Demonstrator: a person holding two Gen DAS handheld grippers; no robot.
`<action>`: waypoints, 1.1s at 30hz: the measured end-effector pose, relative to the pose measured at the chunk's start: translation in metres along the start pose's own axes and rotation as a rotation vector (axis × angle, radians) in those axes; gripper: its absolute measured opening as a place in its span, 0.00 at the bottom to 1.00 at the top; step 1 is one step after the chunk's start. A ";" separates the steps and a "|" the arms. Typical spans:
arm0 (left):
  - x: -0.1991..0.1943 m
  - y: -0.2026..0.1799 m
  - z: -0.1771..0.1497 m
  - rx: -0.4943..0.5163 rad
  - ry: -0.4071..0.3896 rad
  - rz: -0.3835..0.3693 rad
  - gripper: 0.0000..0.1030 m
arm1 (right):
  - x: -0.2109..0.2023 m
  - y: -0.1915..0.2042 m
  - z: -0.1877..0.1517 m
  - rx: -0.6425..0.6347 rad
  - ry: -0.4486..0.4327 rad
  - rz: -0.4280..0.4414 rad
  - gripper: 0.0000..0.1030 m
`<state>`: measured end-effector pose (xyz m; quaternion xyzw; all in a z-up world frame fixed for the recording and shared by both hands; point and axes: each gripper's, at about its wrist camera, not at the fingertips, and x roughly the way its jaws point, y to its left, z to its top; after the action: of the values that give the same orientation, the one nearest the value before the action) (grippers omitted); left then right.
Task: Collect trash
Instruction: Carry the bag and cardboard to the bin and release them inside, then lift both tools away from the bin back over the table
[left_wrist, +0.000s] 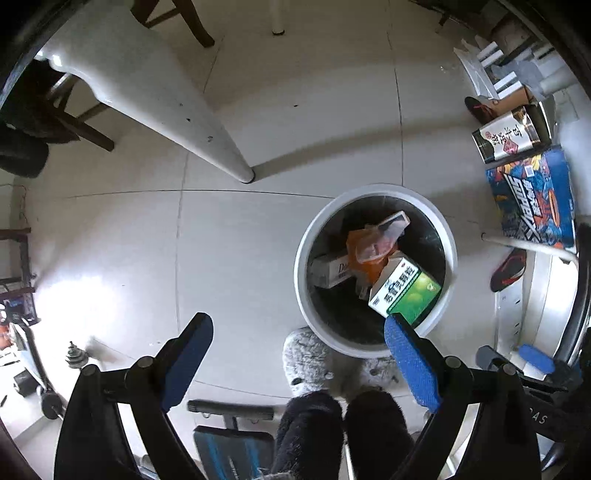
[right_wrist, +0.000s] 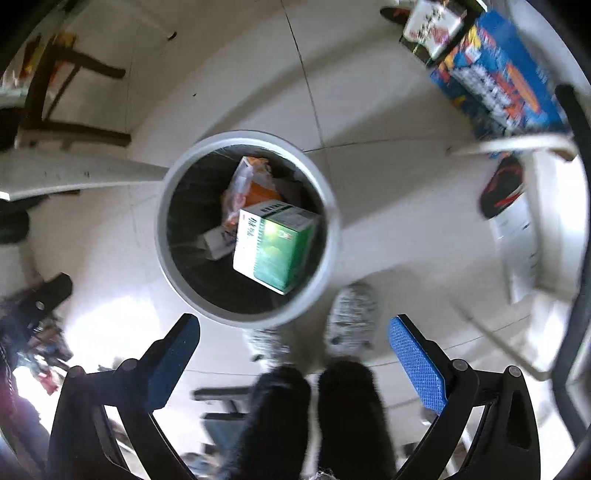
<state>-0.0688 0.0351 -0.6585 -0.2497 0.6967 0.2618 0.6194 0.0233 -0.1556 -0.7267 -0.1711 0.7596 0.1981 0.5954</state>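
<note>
A round white trash bin (left_wrist: 448, 236) with a black liner stands on the tiled floor below both grippers; it also shows in the right wrist view (right_wrist: 325, 177). Inside lie a green and white box (left_wrist: 406, 290) (right_wrist: 275, 245), an orange wrapper (left_wrist: 369, 247) (right_wrist: 247, 184) and a white carton (left_wrist: 330, 271) (right_wrist: 218, 240). My left gripper (left_wrist: 299, 332) is open and empty, above the bin's near edge. My right gripper (right_wrist: 293, 332) is open and empty, above the bin's near rim.
A white table leg (left_wrist: 207, 147) stands left of the bin. Printed boxes (left_wrist: 532, 199) (right_wrist: 495, 70) and a red and black slipper (left_wrist: 508, 269) (right_wrist: 500, 188) lie to the right. The person's grey slippers (left_wrist: 306, 360) (right_wrist: 352, 317) stand beside the bin.
</note>
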 end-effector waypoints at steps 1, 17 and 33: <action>-0.009 -0.001 -0.005 0.011 -0.005 0.007 0.92 | -0.007 0.002 -0.004 -0.015 -0.008 -0.021 1.00; -0.129 -0.008 -0.049 0.034 -0.066 -0.022 0.92 | -0.157 0.017 -0.054 -0.062 -0.093 -0.060 1.00; -0.320 0.005 -0.060 0.060 -0.254 0.000 0.92 | -0.373 0.039 -0.089 0.011 -0.219 0.073 1.00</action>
<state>-0.0816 0.0060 -0.3345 -0.1959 0.6201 0.2705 0.7099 0.0162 -0.1575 -0.3415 -0.1174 0.6967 0.2329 0.6682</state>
